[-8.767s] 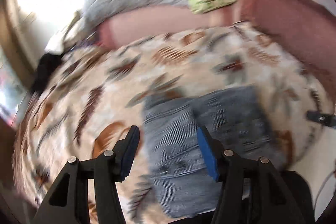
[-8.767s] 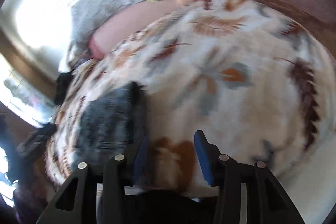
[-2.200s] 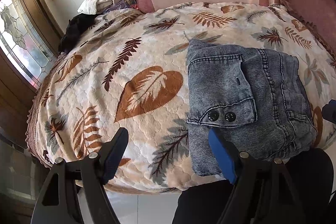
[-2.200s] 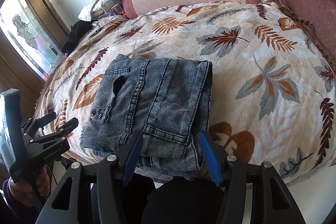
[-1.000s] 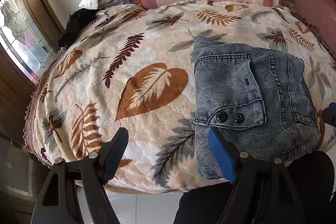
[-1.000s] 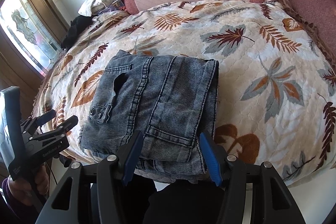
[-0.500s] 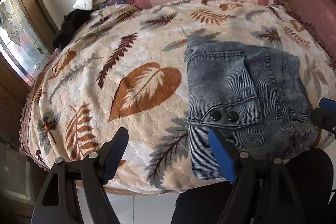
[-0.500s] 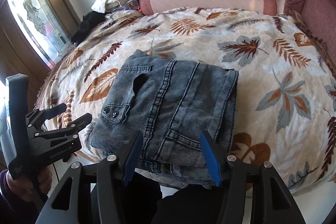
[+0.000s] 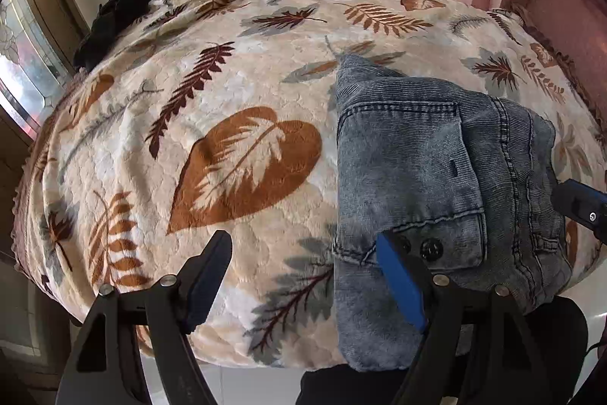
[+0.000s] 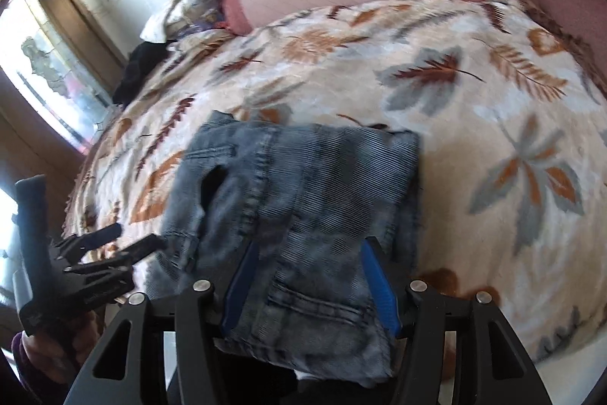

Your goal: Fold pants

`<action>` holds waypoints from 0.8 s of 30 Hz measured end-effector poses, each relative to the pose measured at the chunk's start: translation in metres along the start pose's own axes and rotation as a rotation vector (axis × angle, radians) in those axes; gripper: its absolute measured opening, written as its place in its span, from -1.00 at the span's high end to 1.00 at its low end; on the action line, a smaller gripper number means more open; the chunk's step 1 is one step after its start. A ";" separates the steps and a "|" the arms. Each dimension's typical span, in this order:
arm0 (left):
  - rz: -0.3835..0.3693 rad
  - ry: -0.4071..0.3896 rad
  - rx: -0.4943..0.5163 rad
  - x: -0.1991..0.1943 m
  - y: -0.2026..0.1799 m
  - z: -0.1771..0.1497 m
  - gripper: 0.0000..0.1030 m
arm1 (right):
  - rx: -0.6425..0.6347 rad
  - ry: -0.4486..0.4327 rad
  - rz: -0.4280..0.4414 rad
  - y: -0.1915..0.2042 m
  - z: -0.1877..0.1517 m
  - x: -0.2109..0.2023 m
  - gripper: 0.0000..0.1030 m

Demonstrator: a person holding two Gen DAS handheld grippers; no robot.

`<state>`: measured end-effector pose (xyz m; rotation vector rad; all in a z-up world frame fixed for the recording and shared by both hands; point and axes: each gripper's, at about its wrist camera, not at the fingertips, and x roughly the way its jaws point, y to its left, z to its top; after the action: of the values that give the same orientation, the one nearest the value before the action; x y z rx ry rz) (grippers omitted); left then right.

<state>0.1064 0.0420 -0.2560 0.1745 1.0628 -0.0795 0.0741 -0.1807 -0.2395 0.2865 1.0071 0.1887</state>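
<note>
now the pants (image 9: pixel 436 177) lie as a compact denim bundle on the near edge of the bed (image 9: pixel 227 101), waistband buttons (image 9: pixel 428 247) facing up in the left wrist view. the bundle hangs a little over the edge toward the person.

change: against the frames of a second ago, both views show the bundle larger and lower in frame, so both grippers have come in closer over it. the right wrist view is blurred, consistent with motion. the bundle itself keeps its shape and place; no layer has shifted.

left gripper (image 9: pixel 303 279): jaws wide apart, holding nothing. its right finger (image 9: pixel 398 287) sits over the bundle's left edge by the buttons; the left finger is over bare blanket. contact with the cloth cannot be told.

right gripper (image 10: pixel 309 285): jaws partly apart, straddling the near middle of the pants (image 10: pixel 296 200), by a pocket seam. pads do not visibly pinch cloth; reads as empty.

each gripper shows at the other view's margin, one on either side of the bundle.

judgement: folding looks essentially done. the approach suggests either a final tidy or press, or a lift of the bundle. risk if lifted from one layer: the fold opens, and the overhang could slide off the edge.
</note>
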 end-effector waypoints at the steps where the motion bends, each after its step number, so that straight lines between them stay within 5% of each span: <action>1: 0.016 -0.010 0.011 0.000 -0.003 0.004 -0.54 | -0.011 0.003 0.007 0.004 0.003 0.004 -0.16; 8: 0.055 -0.094 0.018 -0.002 -0.005 0.055 -0.54 | 0.037 -0.036 0.046 0.009 0.039 0.028 -0.16; 13: 0.104 -0.050 0.034 0.041 -0.015 0.085 -0.54 | 0.158 0.029 0.070 -0.013 0.052 0.062 -0.16; 16: 0.118 0.035 0.039 0.077 -0.018 0.085 -0.58 | 0.231 0.073 0.115 -0.036 0.049 0.082 -0.17; 24: 0.131 0.007 0.019 0.059 -0.012 0.077 -0.63 | 0.199 0.053 0.129 -0.035 0.041 0.068 -0.14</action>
<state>0.1995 0.0179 -0.2722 0.2618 1.0553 0.0294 0.1451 -0.2009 -0.2851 0.5310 1.0627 0.2140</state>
